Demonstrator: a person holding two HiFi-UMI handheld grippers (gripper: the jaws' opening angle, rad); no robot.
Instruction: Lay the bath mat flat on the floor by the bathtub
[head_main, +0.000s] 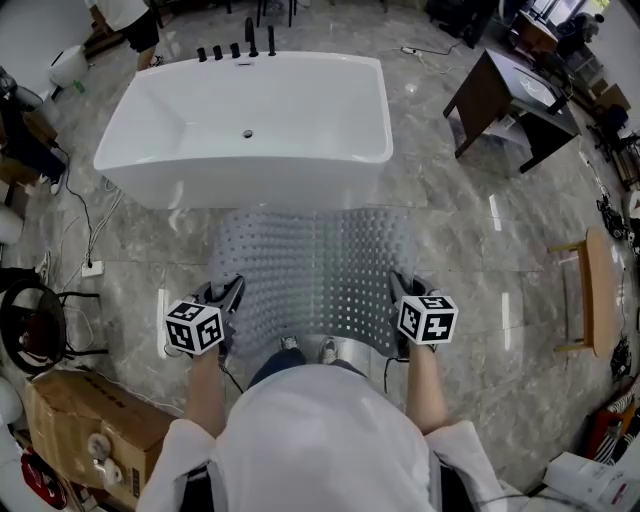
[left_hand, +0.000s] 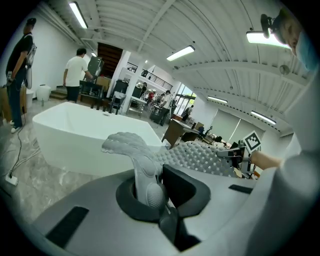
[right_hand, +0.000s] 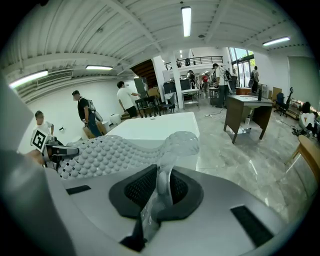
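At frame centre, just below the bathtub (head_main: 245, 120), the left gripper (head_main: 230, 292) and right gripper (head_main: 401, 288) are clamping the bath mat (head_main: 315, 265) by its near corners; I'm suggesting lowering both level and taut, far edge meeting the floor (head_main: 470, 230) first.

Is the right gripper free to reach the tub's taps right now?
Probably not: the right gripper is shut on the mat, and the taps sit on the far rim of the tub.

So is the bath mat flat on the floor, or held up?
Held up: left tongs and right tongs each pinch a corner of the bath mat, which sags wavy between them.
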